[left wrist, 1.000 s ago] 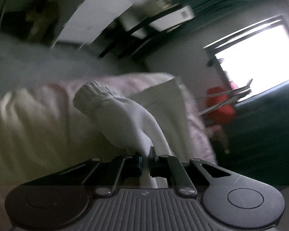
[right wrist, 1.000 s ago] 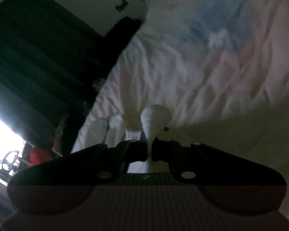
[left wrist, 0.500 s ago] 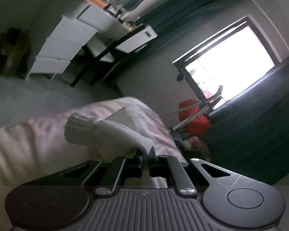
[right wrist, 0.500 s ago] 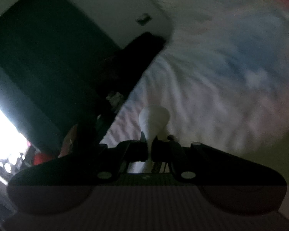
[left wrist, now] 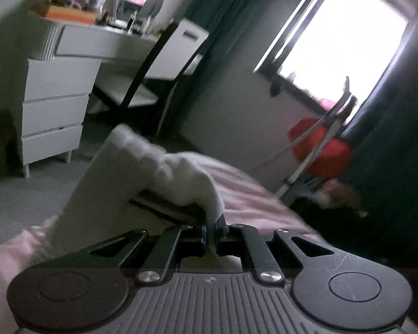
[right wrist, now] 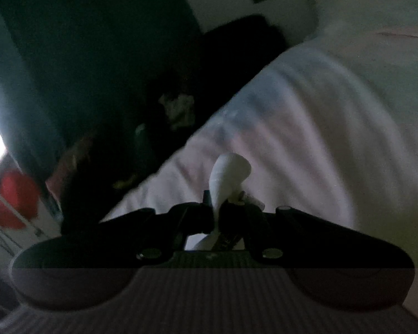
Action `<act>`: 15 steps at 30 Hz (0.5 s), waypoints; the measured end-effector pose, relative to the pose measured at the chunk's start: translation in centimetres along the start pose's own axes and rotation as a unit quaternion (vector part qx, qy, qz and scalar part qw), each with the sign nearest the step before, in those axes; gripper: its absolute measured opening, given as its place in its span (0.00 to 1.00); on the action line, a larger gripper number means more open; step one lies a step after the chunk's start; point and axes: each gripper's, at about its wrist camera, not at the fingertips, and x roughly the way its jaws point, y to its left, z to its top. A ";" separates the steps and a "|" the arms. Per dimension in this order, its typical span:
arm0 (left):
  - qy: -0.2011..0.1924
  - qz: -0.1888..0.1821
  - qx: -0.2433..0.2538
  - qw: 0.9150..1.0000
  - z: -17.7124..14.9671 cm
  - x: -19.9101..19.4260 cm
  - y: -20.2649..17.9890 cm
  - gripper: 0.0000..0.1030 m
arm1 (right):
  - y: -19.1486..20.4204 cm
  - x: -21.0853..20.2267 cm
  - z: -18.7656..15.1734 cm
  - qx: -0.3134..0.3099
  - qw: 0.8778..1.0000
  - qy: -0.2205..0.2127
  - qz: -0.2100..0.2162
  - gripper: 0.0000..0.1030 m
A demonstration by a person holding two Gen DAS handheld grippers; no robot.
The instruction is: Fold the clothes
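Bedroom surroundings frame both views: a bed [left wrist: 250, 194] with soft, wrinkled pink-and-white bedding lies beneath the grippers, and daylight enters through a bright window [left wrist: 345, 36] bordered by dark curtains.

Left gripper [left wrist: 211, 229]: the matte black jaws stand closed, pinching an edge of a white garment [left wrist: 142, 178]. From the pinch point the fabric rises in a bunched, ribbed ridge with a soft knit texture, then falls to the left as a broad, smooth panel over the bedding. A dark, flat strip shows under the raised fold; its nature cannot be determined. The gripper body is grey ribbed plastic with black linkage arms and metal pivot screws.

Right gripper [right wrist: 215, 211]: the jaws stand closed on a narrow, twisted piece of the white garment [right wrist: 228, 175]. The cloth flares above the jaws into a rounded, funnel-shaped tuft. This view is dim and blurred, so fine texture is not readable. Behind the tuft the bed [right wrist: 306, 128] shows long, soft creases.

Outward in the left wrist view: a white chest of drawers [left wrist: 53, 108] with three flat drawer fronts stands on a grey carpeted floor. Beside it is a white tabletop [left wrist: 103, 44] carrying blurred small items, with a dark-framed chair [left wrist: 153, 69] at it. Near the window a red fabric mass [left wrist: 320, 147] hangs on a thin metal rack [left wrist: 315, 150].
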 end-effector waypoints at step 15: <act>0.030 -0.011 0.055 0.998 -1.9 2.9 -0.8 0.54 | -1.2 -3.7 -2.1 -0.048 0.995 0.063 0.065 0.75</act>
